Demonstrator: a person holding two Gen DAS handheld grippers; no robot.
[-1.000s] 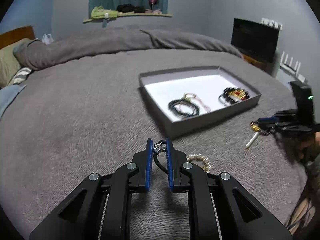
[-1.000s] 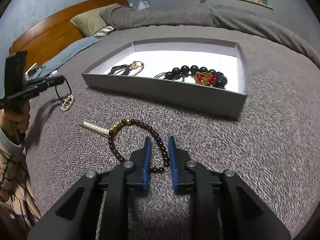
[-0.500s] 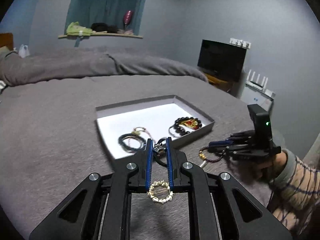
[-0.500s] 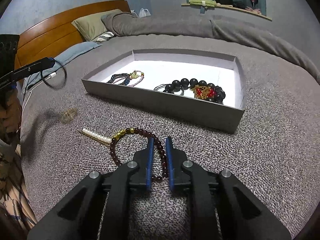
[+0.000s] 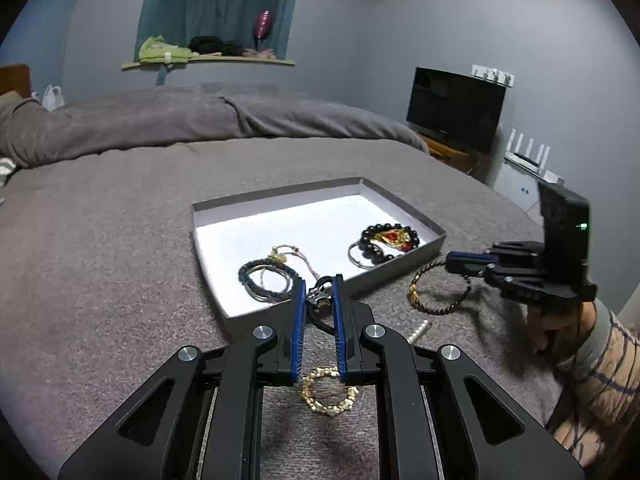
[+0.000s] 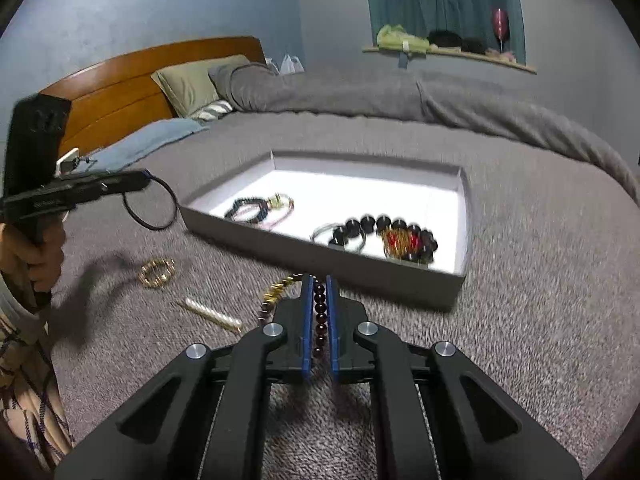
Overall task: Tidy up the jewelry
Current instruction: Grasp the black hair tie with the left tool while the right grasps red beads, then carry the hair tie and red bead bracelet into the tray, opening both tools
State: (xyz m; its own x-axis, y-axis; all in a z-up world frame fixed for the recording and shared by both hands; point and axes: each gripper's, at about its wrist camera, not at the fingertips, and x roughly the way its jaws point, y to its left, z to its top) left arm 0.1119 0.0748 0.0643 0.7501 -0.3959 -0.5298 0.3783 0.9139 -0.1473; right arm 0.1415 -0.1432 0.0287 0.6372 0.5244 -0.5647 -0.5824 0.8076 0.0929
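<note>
Left gripper [image 5: 319, 294] clamped on black cord bracelet [image 5: 322, 314] — right gripper [image 6: 319, 294] pinching dark-red bead bracelet [image 6: 320, 312], both near tray [image 5: 392, 274].

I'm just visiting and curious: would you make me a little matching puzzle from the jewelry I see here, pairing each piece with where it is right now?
Things:
1. black cord bracelet
2. dark red bead bracelet
3. gold bead bracelet
4. black bead bracelet

Places:
A. lying in the gray tray
B. hanging from the left gripper
C. lying on the bed cover
D. held by the right gripper

Pairs: 1-B, 2-D, 3-C, 4-A
</note>
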